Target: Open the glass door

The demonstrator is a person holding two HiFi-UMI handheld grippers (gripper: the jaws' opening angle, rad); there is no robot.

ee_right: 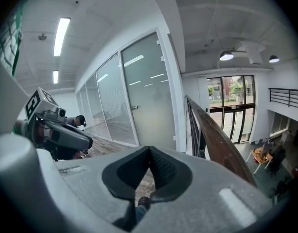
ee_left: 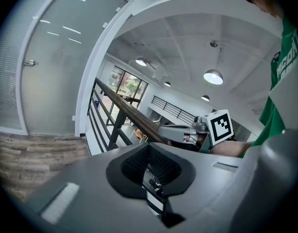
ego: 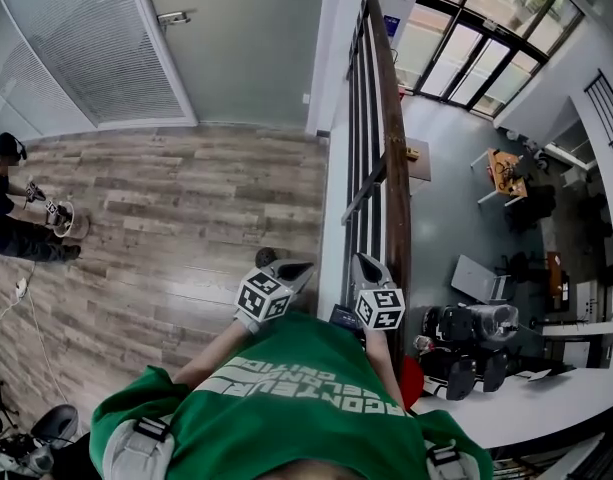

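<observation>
Glass door (ego: pixel 236 38) stands shut across the wood floor (ego: pixel 186 218), well apart from the left gripper (ego: pixel 286 273) and right gripper (ego: pixel 366 268), both jaws closed on nothing, so the step looks like walking up, then opening jaws for the handle (ego: pixel 173 16).

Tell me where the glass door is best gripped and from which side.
Probably its lever handle at the left edge of the glass door: it juts out as a level bar, so come straight from the front, jaws above and below it.

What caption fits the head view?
Left gripper and right gripper, both shut, by the railing; glass door closed ahead.
</observation>
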